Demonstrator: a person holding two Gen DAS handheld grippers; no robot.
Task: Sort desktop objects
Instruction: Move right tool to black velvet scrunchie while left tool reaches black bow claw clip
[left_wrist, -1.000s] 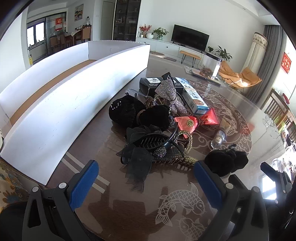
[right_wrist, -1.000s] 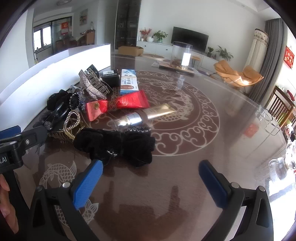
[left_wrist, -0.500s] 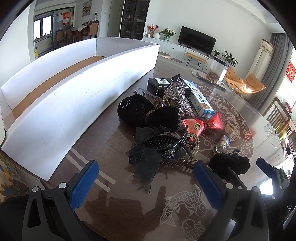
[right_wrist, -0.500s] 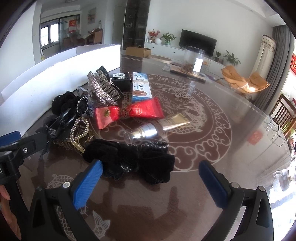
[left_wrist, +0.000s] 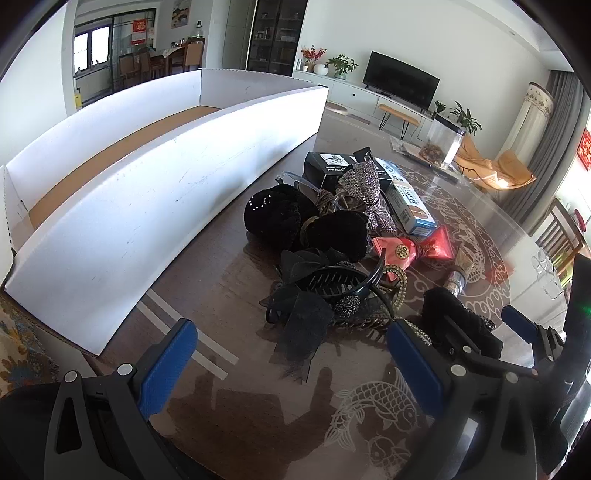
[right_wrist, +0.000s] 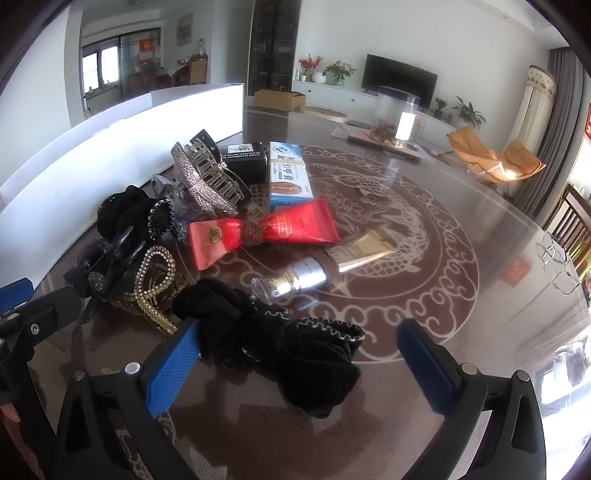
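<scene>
A pile of hair accessories and small packages lies on the dark glass table. My right gripper (right_wrist: 299, 358) is open, its jaws on either side of a black velvet bow (right_wrist: 280, 347), not closed on it. My left gripper (left_wrist: 291, 363) is open and empty, just short of a black mesh bow with a claw clip (left_wrist: 325, 286). Behind lie a rhinestone claw clip (right_wrist: 201, 182), a red tube (right_wrist: 295, 223), a gold-and-silver tube (right_wrist: 325, 266), a blue-and-white box (right_wrist: 288, 175) and a black box (right_wrist: 242, 157). The black velvet bow also shows in the left wrist view (left_wrist: 458, 321).
A long white cardboard tray (left_wrist: 155, 177) with a brown floor runs along the left of the table. A clear jar on a board (right_wrist: 397, 118) stands at the far side. Drinking glasses (right_wrist: 557, 258) sit near the right edge. The left gripper's frame shows at the right view's left edge (right_wrist: 22, 314).
Both grippers have moved forward toward the pile. The right gripper's jaws now straddle the black velvet bow. Both stay open.
</scene>
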